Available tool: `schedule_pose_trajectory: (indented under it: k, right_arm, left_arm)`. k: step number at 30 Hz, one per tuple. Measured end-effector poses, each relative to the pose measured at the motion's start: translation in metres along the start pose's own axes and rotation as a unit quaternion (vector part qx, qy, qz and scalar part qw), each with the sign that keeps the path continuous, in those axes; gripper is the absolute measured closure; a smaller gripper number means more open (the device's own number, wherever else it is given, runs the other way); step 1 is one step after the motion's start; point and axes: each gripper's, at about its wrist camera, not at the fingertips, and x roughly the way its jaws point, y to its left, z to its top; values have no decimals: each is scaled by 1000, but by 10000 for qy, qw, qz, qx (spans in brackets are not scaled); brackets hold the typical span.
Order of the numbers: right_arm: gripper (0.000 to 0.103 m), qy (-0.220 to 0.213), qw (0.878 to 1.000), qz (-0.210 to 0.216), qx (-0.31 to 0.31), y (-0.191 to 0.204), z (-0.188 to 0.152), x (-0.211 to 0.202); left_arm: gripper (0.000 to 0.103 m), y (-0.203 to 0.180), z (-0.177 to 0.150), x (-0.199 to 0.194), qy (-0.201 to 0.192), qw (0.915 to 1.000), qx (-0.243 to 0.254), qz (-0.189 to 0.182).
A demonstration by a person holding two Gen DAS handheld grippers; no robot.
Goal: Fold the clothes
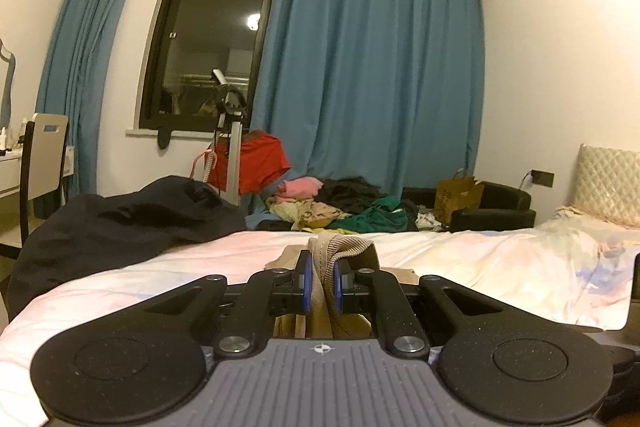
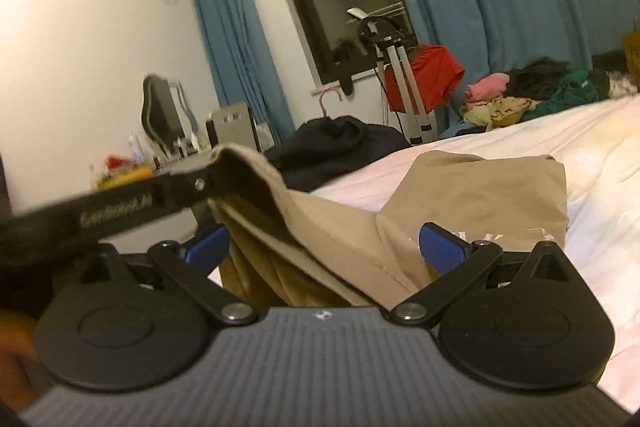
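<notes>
1. Nearest the left wrist camera, the left gripper (image 1: 320,285) is pinching a bunched ridge of the tan garment (image 1: 340,251), its blue pads (image 1: 306,281) pressing in on the cloth from both sides with almost no gap between them.
2. Seen from the right wrist view, the right gripper (image 2: 326,247) is standing wide open, its blue pads (image 2: 442,247) sitting far apart with the tan garment (image 2: 480,187) draping between them; neither pad is gripping the cloth.
3. That garment is lying partly on the pale bed (image 2: 560,131), one end spreading flat on the sheet and the other end lifting up where the left gripper's black arm (image 2: 120,203) is holding its edge.
4. Behind the garment, a dark heap of clothing (image 1: 120,219) is resting on the bed's far edge.
5. Further back, a mixed pile of clothes (image 1: 340,203) in pink, yellow, black and green is sitting on a dark sofa (image 1: 500,207) below the blue curtains (image 1: 380,67).
6. Beside the dark window (image 1: 212,35), a red garment (image 1: 260,163) is hanging on a metal stand (image 1: 234,147).
</notes>
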Motion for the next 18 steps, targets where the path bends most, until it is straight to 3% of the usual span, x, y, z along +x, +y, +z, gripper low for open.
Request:
schedule_pose_trajectory:
  k: [8,14,18]
  right_arm:
    - [0,-6,9973,-288,669,-28,7,-3]
    - [0,429,9982,-408,92,-13,-2,27]
    - [0,501,9917,-1162,-243,-13,-9,28]
  left_arm:
    - [92,1,-1,0,37,10000,7,-45]
    - [92,-2,-6,1,69,9999,136,-50]
    - [92,-1,-7,1,19,9999,116,78]
